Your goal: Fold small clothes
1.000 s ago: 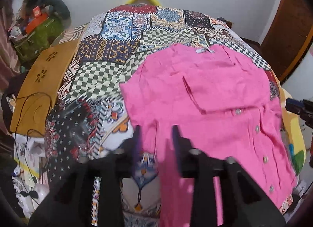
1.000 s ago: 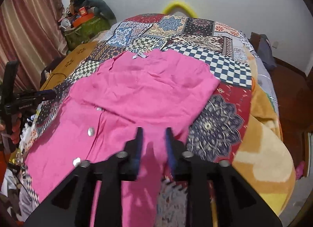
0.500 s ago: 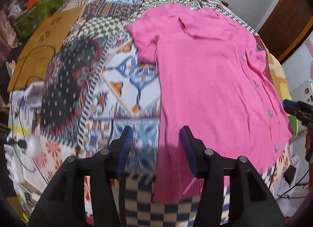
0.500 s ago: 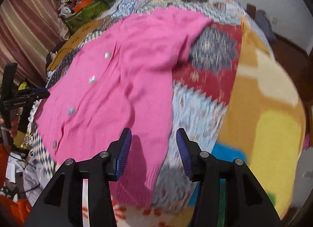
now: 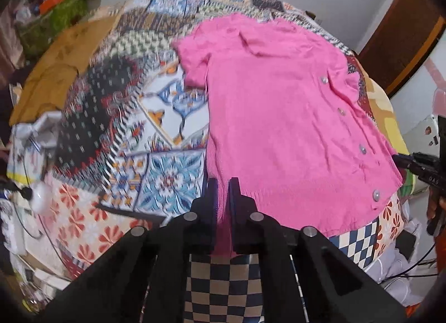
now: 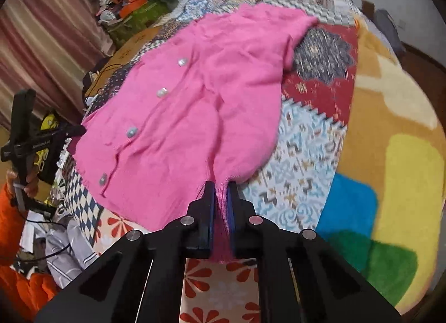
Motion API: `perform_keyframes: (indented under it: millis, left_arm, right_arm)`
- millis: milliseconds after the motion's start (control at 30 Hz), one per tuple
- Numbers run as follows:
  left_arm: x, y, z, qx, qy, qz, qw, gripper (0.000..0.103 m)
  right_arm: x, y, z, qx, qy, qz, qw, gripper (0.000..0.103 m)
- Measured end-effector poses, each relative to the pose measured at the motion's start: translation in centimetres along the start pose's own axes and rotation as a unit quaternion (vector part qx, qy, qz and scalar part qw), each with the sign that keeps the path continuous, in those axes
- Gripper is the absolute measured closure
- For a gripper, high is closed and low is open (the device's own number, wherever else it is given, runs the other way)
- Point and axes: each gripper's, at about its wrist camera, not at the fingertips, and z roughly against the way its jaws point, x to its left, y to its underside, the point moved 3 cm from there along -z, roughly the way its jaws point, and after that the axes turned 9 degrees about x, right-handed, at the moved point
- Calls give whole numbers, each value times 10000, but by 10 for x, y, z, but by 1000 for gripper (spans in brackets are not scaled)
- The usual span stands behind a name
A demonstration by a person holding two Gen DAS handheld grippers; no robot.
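A small pink knit cardigan with a row of pale buttons lies spread on a patchwork bedspread. It also shows in the right wrist view. My left gripper is shut on the cardigan's ribbed bottom hem at its left corner. My right gripper is shut on the hem at the opposite bottom corner. Pink fabric fills the gap between both pairs of jaws. Each gripper shows at the edge of the other's view, the right one and the left one.
A bright blanket with yellow, blue and green patches covers the bed's right side. A yellow-brown mat and a pile of clutter lie at the far left. Cables and bedding hang off the near bed edge.
Both grippers moved down from the sleeves to the bottom hem, opened wide half a second ago, and have now shut on the hem corners.
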Motion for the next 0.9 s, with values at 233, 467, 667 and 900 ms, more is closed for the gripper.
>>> perform_keyframes:
  millis: [233,467,667,900]
  left_arm:
    - [2,-39,63,-867,125,32,9962,96]
    - [3,-109,110,-1638,164,144,9863,96]
    - [12,-173,94,-1717,-28,342,9846,96]
    - [28,-233,21,-1280,-426,414,9900,96]
  right_arm:
    - [6,-36,49,-780,-5,195,9968,96]
    - [10,-91,93,-1541,183,424,9870,96]
    - [1,-142,97,-1816,387,431,9817,96]
    - [-27,-196,51,-1500,615,305,9863,96]
